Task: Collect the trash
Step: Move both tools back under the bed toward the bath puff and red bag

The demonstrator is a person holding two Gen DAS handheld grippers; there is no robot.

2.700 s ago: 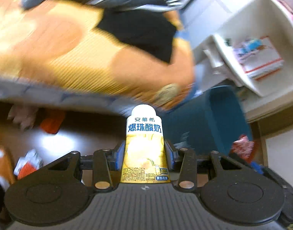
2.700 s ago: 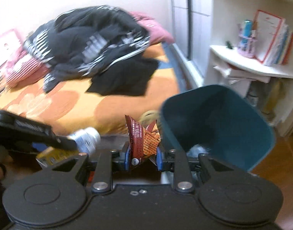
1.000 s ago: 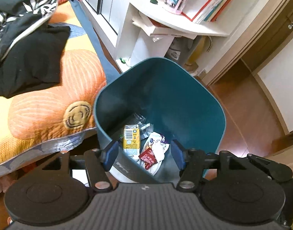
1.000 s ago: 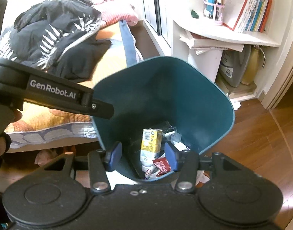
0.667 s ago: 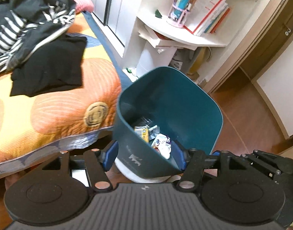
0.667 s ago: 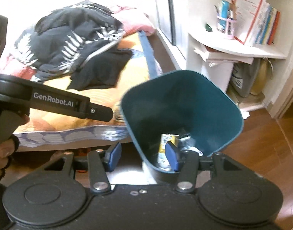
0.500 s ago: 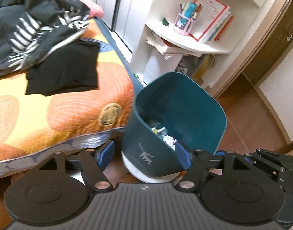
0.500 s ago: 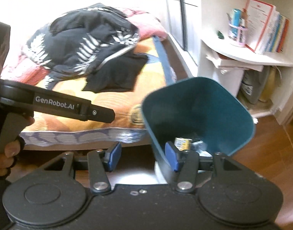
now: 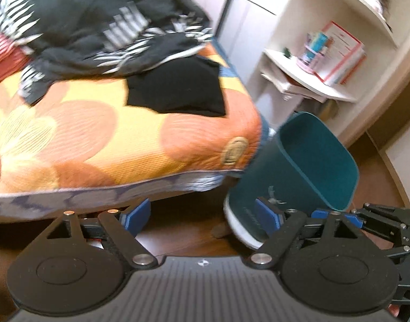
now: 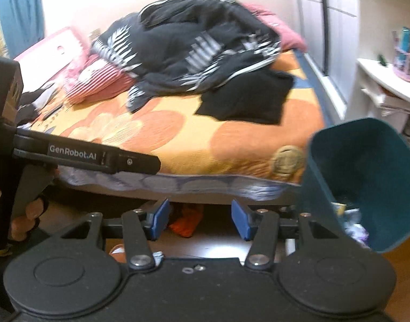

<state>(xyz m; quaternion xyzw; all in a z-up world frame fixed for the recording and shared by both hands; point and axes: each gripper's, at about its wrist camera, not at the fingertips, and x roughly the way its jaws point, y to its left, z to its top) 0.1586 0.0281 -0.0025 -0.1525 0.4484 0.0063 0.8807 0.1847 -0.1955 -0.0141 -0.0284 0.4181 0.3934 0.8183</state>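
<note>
Both grippers have swung away from the bin since a second ago, when they looked straight down into it; now they look at the side of the bed and the dark gap under it. The left gripper (image 9: 202, 216) has just been opening its blue pads wider, and nothing sits between them, so it is spread and holds nothing. The right gripper (image 10: 199, 218) has its blue pads apart too, with only the floor and the shadow under the bed showing between them. The teal trash bin (image 9: 307, 171) stands on the floor just beside the corner of the bed (image 9: 124, 139), and in the right wrist view it is off to the right side, with some trash (image 10: 347, 214) lying in the bottom of it. The yellow drink bottle and the red wrapper that the grippers held earlier are no longer in the pads. Under the bed, in the right wrist view, an orange thing (image 10: 187, 222) lies on the floor, but it is too blurry to say what it is. On the orange flower blanket lie a black and white leafy cloth (image 9: 97, 21) and a flat black cloth (image 9: 178, 91). A person's hand (image 10: 22, 212) holds the handle of the left gripper at the left edge of the right wrist view. A white shelf (image 9: 307, 80) with books stands behind the bin.
</note>
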